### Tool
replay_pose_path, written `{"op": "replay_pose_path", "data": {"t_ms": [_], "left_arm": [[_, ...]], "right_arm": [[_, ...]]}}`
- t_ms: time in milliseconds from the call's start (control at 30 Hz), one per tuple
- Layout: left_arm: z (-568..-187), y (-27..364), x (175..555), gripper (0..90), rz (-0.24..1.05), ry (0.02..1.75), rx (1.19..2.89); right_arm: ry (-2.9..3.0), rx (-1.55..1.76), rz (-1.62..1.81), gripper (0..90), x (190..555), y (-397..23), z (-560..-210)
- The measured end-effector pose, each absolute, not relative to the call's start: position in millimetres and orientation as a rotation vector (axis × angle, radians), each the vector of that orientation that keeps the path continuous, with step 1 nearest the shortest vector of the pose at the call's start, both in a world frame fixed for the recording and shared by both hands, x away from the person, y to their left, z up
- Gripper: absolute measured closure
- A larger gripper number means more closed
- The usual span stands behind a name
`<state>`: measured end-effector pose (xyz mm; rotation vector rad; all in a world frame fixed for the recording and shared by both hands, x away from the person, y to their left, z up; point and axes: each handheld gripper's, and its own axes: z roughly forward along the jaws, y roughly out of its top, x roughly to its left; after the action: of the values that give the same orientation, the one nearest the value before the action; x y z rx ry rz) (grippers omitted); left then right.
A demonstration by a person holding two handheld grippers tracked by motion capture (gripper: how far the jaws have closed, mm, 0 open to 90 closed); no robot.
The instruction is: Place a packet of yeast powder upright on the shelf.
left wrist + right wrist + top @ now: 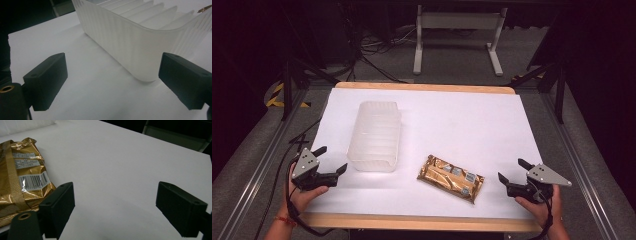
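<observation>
A gold foil snack packet (451, 178) lies flat on the white table top (452, 120), label side up with a barcode (33, 181). A translucent ribbed plastic tub (375, 135) stands left of it. My left gripper (330, 160) rests at the table's front left, open, its jaws apart with nothing between them; the tub's near corner (140, 50) stands just ahead of them. My right gripper (514, 170) sits at the front right, open and empty, with the packet (17, 177) off to the left of its jaws.
The wooden table edge (412, 221) runs along the front. Beyond the far edge stands a grey table frame (457, 35), with cables on the floor (377, 47). Metal rails flank both sides of the table.
</observation>
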<state>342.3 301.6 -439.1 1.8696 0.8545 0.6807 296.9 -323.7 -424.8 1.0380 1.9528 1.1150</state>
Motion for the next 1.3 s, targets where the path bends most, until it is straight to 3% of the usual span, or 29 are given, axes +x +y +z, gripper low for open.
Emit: {"op": "replay_pose_path", "data": {"t_ms": [400,800,1300], "left_arm": [[-438,303,337,9.2,0.687,0.848,1.869],[-439,300,335,9.0,0.672,0.828,1.888],[-440,297,335,8.9,0.665,0.823,1.909]], "right_arm": [[2.004,1.09,1.196,11.8,304,-326,-417],[2.114,0.989,1.193,16.9,312,-309,-400],[2.378,0.813,1.189,19.3,347,-249,-385]]}}
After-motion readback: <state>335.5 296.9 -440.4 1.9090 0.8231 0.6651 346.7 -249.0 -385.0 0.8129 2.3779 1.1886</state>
